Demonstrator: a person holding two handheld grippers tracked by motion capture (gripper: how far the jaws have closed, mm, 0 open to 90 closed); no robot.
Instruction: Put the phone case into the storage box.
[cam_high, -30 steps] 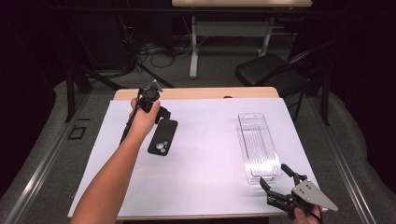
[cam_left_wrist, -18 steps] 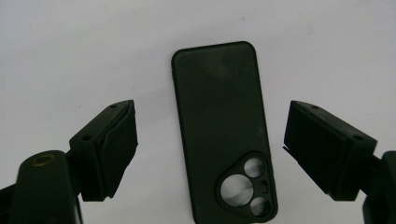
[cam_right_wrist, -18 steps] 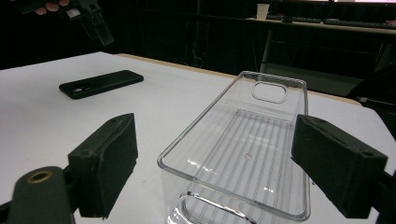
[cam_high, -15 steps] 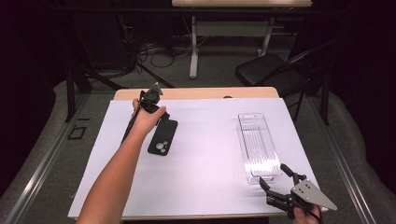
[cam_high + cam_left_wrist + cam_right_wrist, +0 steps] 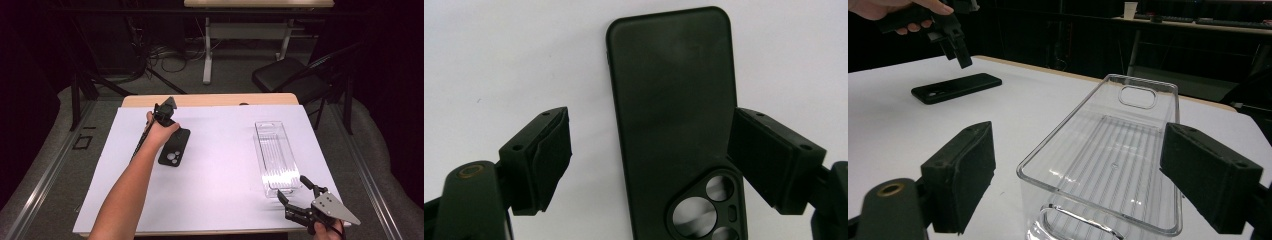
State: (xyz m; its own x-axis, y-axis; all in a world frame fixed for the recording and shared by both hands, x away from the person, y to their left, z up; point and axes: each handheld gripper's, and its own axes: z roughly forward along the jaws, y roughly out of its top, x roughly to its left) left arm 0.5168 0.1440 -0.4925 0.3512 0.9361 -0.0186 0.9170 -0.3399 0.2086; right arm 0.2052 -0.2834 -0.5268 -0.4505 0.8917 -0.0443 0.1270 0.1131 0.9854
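Your left gripper has sunk toward the phone case since a second ago, while your right gripper and the two things on the table have kept their places.

From largest to smallest: the table wears a smooth white sheet, with a strip of bare wood along its far edge. A clear plastic bin, long, rectangular and ribbed on its floor, lies lengthwise near the right edge. The matte black phone case, a rounded rectangle with cut-out camera holes, lies flat in the far left part, back up, holes toward the near edge.

In the left gripper view the phone case lies just under your left gripper, between its spread jaws; whether the right pad touches the case edge cannot be told, and the left pad stands apart from it.

Your right gripper hovers at the near right corner, jaws spread, the bin's near end between them, untouched.
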